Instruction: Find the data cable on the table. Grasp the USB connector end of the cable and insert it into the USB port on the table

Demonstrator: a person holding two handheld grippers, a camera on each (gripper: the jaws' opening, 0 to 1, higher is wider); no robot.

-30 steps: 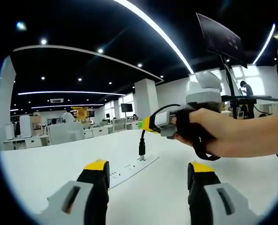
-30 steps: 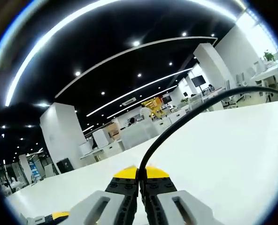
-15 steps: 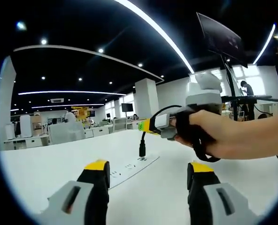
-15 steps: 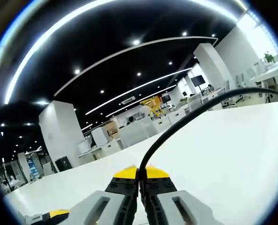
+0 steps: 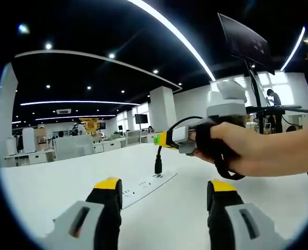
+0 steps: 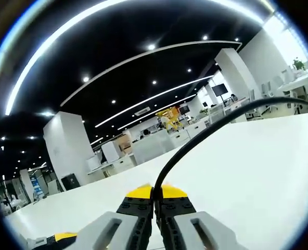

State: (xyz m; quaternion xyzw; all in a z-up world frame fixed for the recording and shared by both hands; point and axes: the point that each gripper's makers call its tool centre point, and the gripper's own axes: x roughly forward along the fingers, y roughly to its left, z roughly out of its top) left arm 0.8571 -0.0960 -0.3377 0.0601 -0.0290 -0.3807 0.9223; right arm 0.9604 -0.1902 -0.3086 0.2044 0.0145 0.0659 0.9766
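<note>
Right claw point(image 6: 155, 191): clamped on data cable point(image 6: 195, 143)
USB connector point(image 5: 157, 165): upright just above port strip point(image 5: 143, 186) on desk point(image 5: 60, 182)
Left claw point(image 5: 165, 195): open, empty
Remaining: insertion, likely

A white port strip point(image 5: 146, 185) lies flat on a white table point(image 5: 55, 192). Nearer the camera than the strip, the left gripper point(image 5: 164, 188) shows two yellow-tipped jaws standing wide apart with nothing between them. Above the strip, a hand point(image 5: 237, 148) holds the right gripper point(image 5: 163, 138), its jaws pinched on a black data cable point(image 5: 158, 152). The USB connector point(image 5: 157, 165) hangs straight down over the strip. Whether its tip touches the strip is unclear.
</note>
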